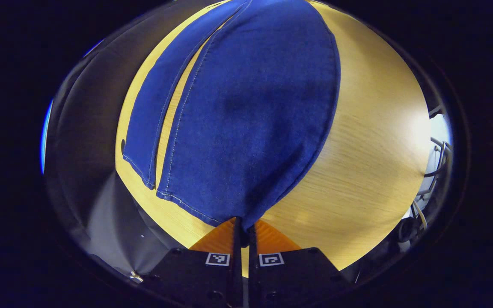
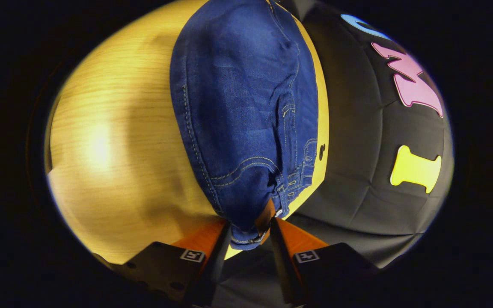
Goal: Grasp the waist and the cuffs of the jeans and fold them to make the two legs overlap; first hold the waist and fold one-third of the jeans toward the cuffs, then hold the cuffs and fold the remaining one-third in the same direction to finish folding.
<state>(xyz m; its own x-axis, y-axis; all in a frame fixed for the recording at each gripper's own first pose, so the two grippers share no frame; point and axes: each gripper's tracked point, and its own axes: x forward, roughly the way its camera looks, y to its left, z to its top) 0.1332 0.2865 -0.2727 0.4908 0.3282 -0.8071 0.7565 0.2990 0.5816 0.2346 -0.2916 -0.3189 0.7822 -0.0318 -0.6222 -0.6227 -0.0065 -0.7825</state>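
— Where from the jaws?
— Jeans (image 1: 250, 111) running toward twelve o'clock on the wooden table (image 1: 370, 149). Left gripper (image 1: 243, 229) clenched on a cuff; right gripper (image 2: 250, 233) apparently pinching the waist (image 2: 253, 226).
— Second leg?
— Flat at eleven o'clock, just beside.

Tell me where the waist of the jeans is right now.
In the right gripper view, the jeans' waist sits bottom centre, pinched by the right gripper near the table's edge.

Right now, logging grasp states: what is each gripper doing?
Left gripper: shut on the jeans cuff.
Right gripper: shut on the jeans waist.
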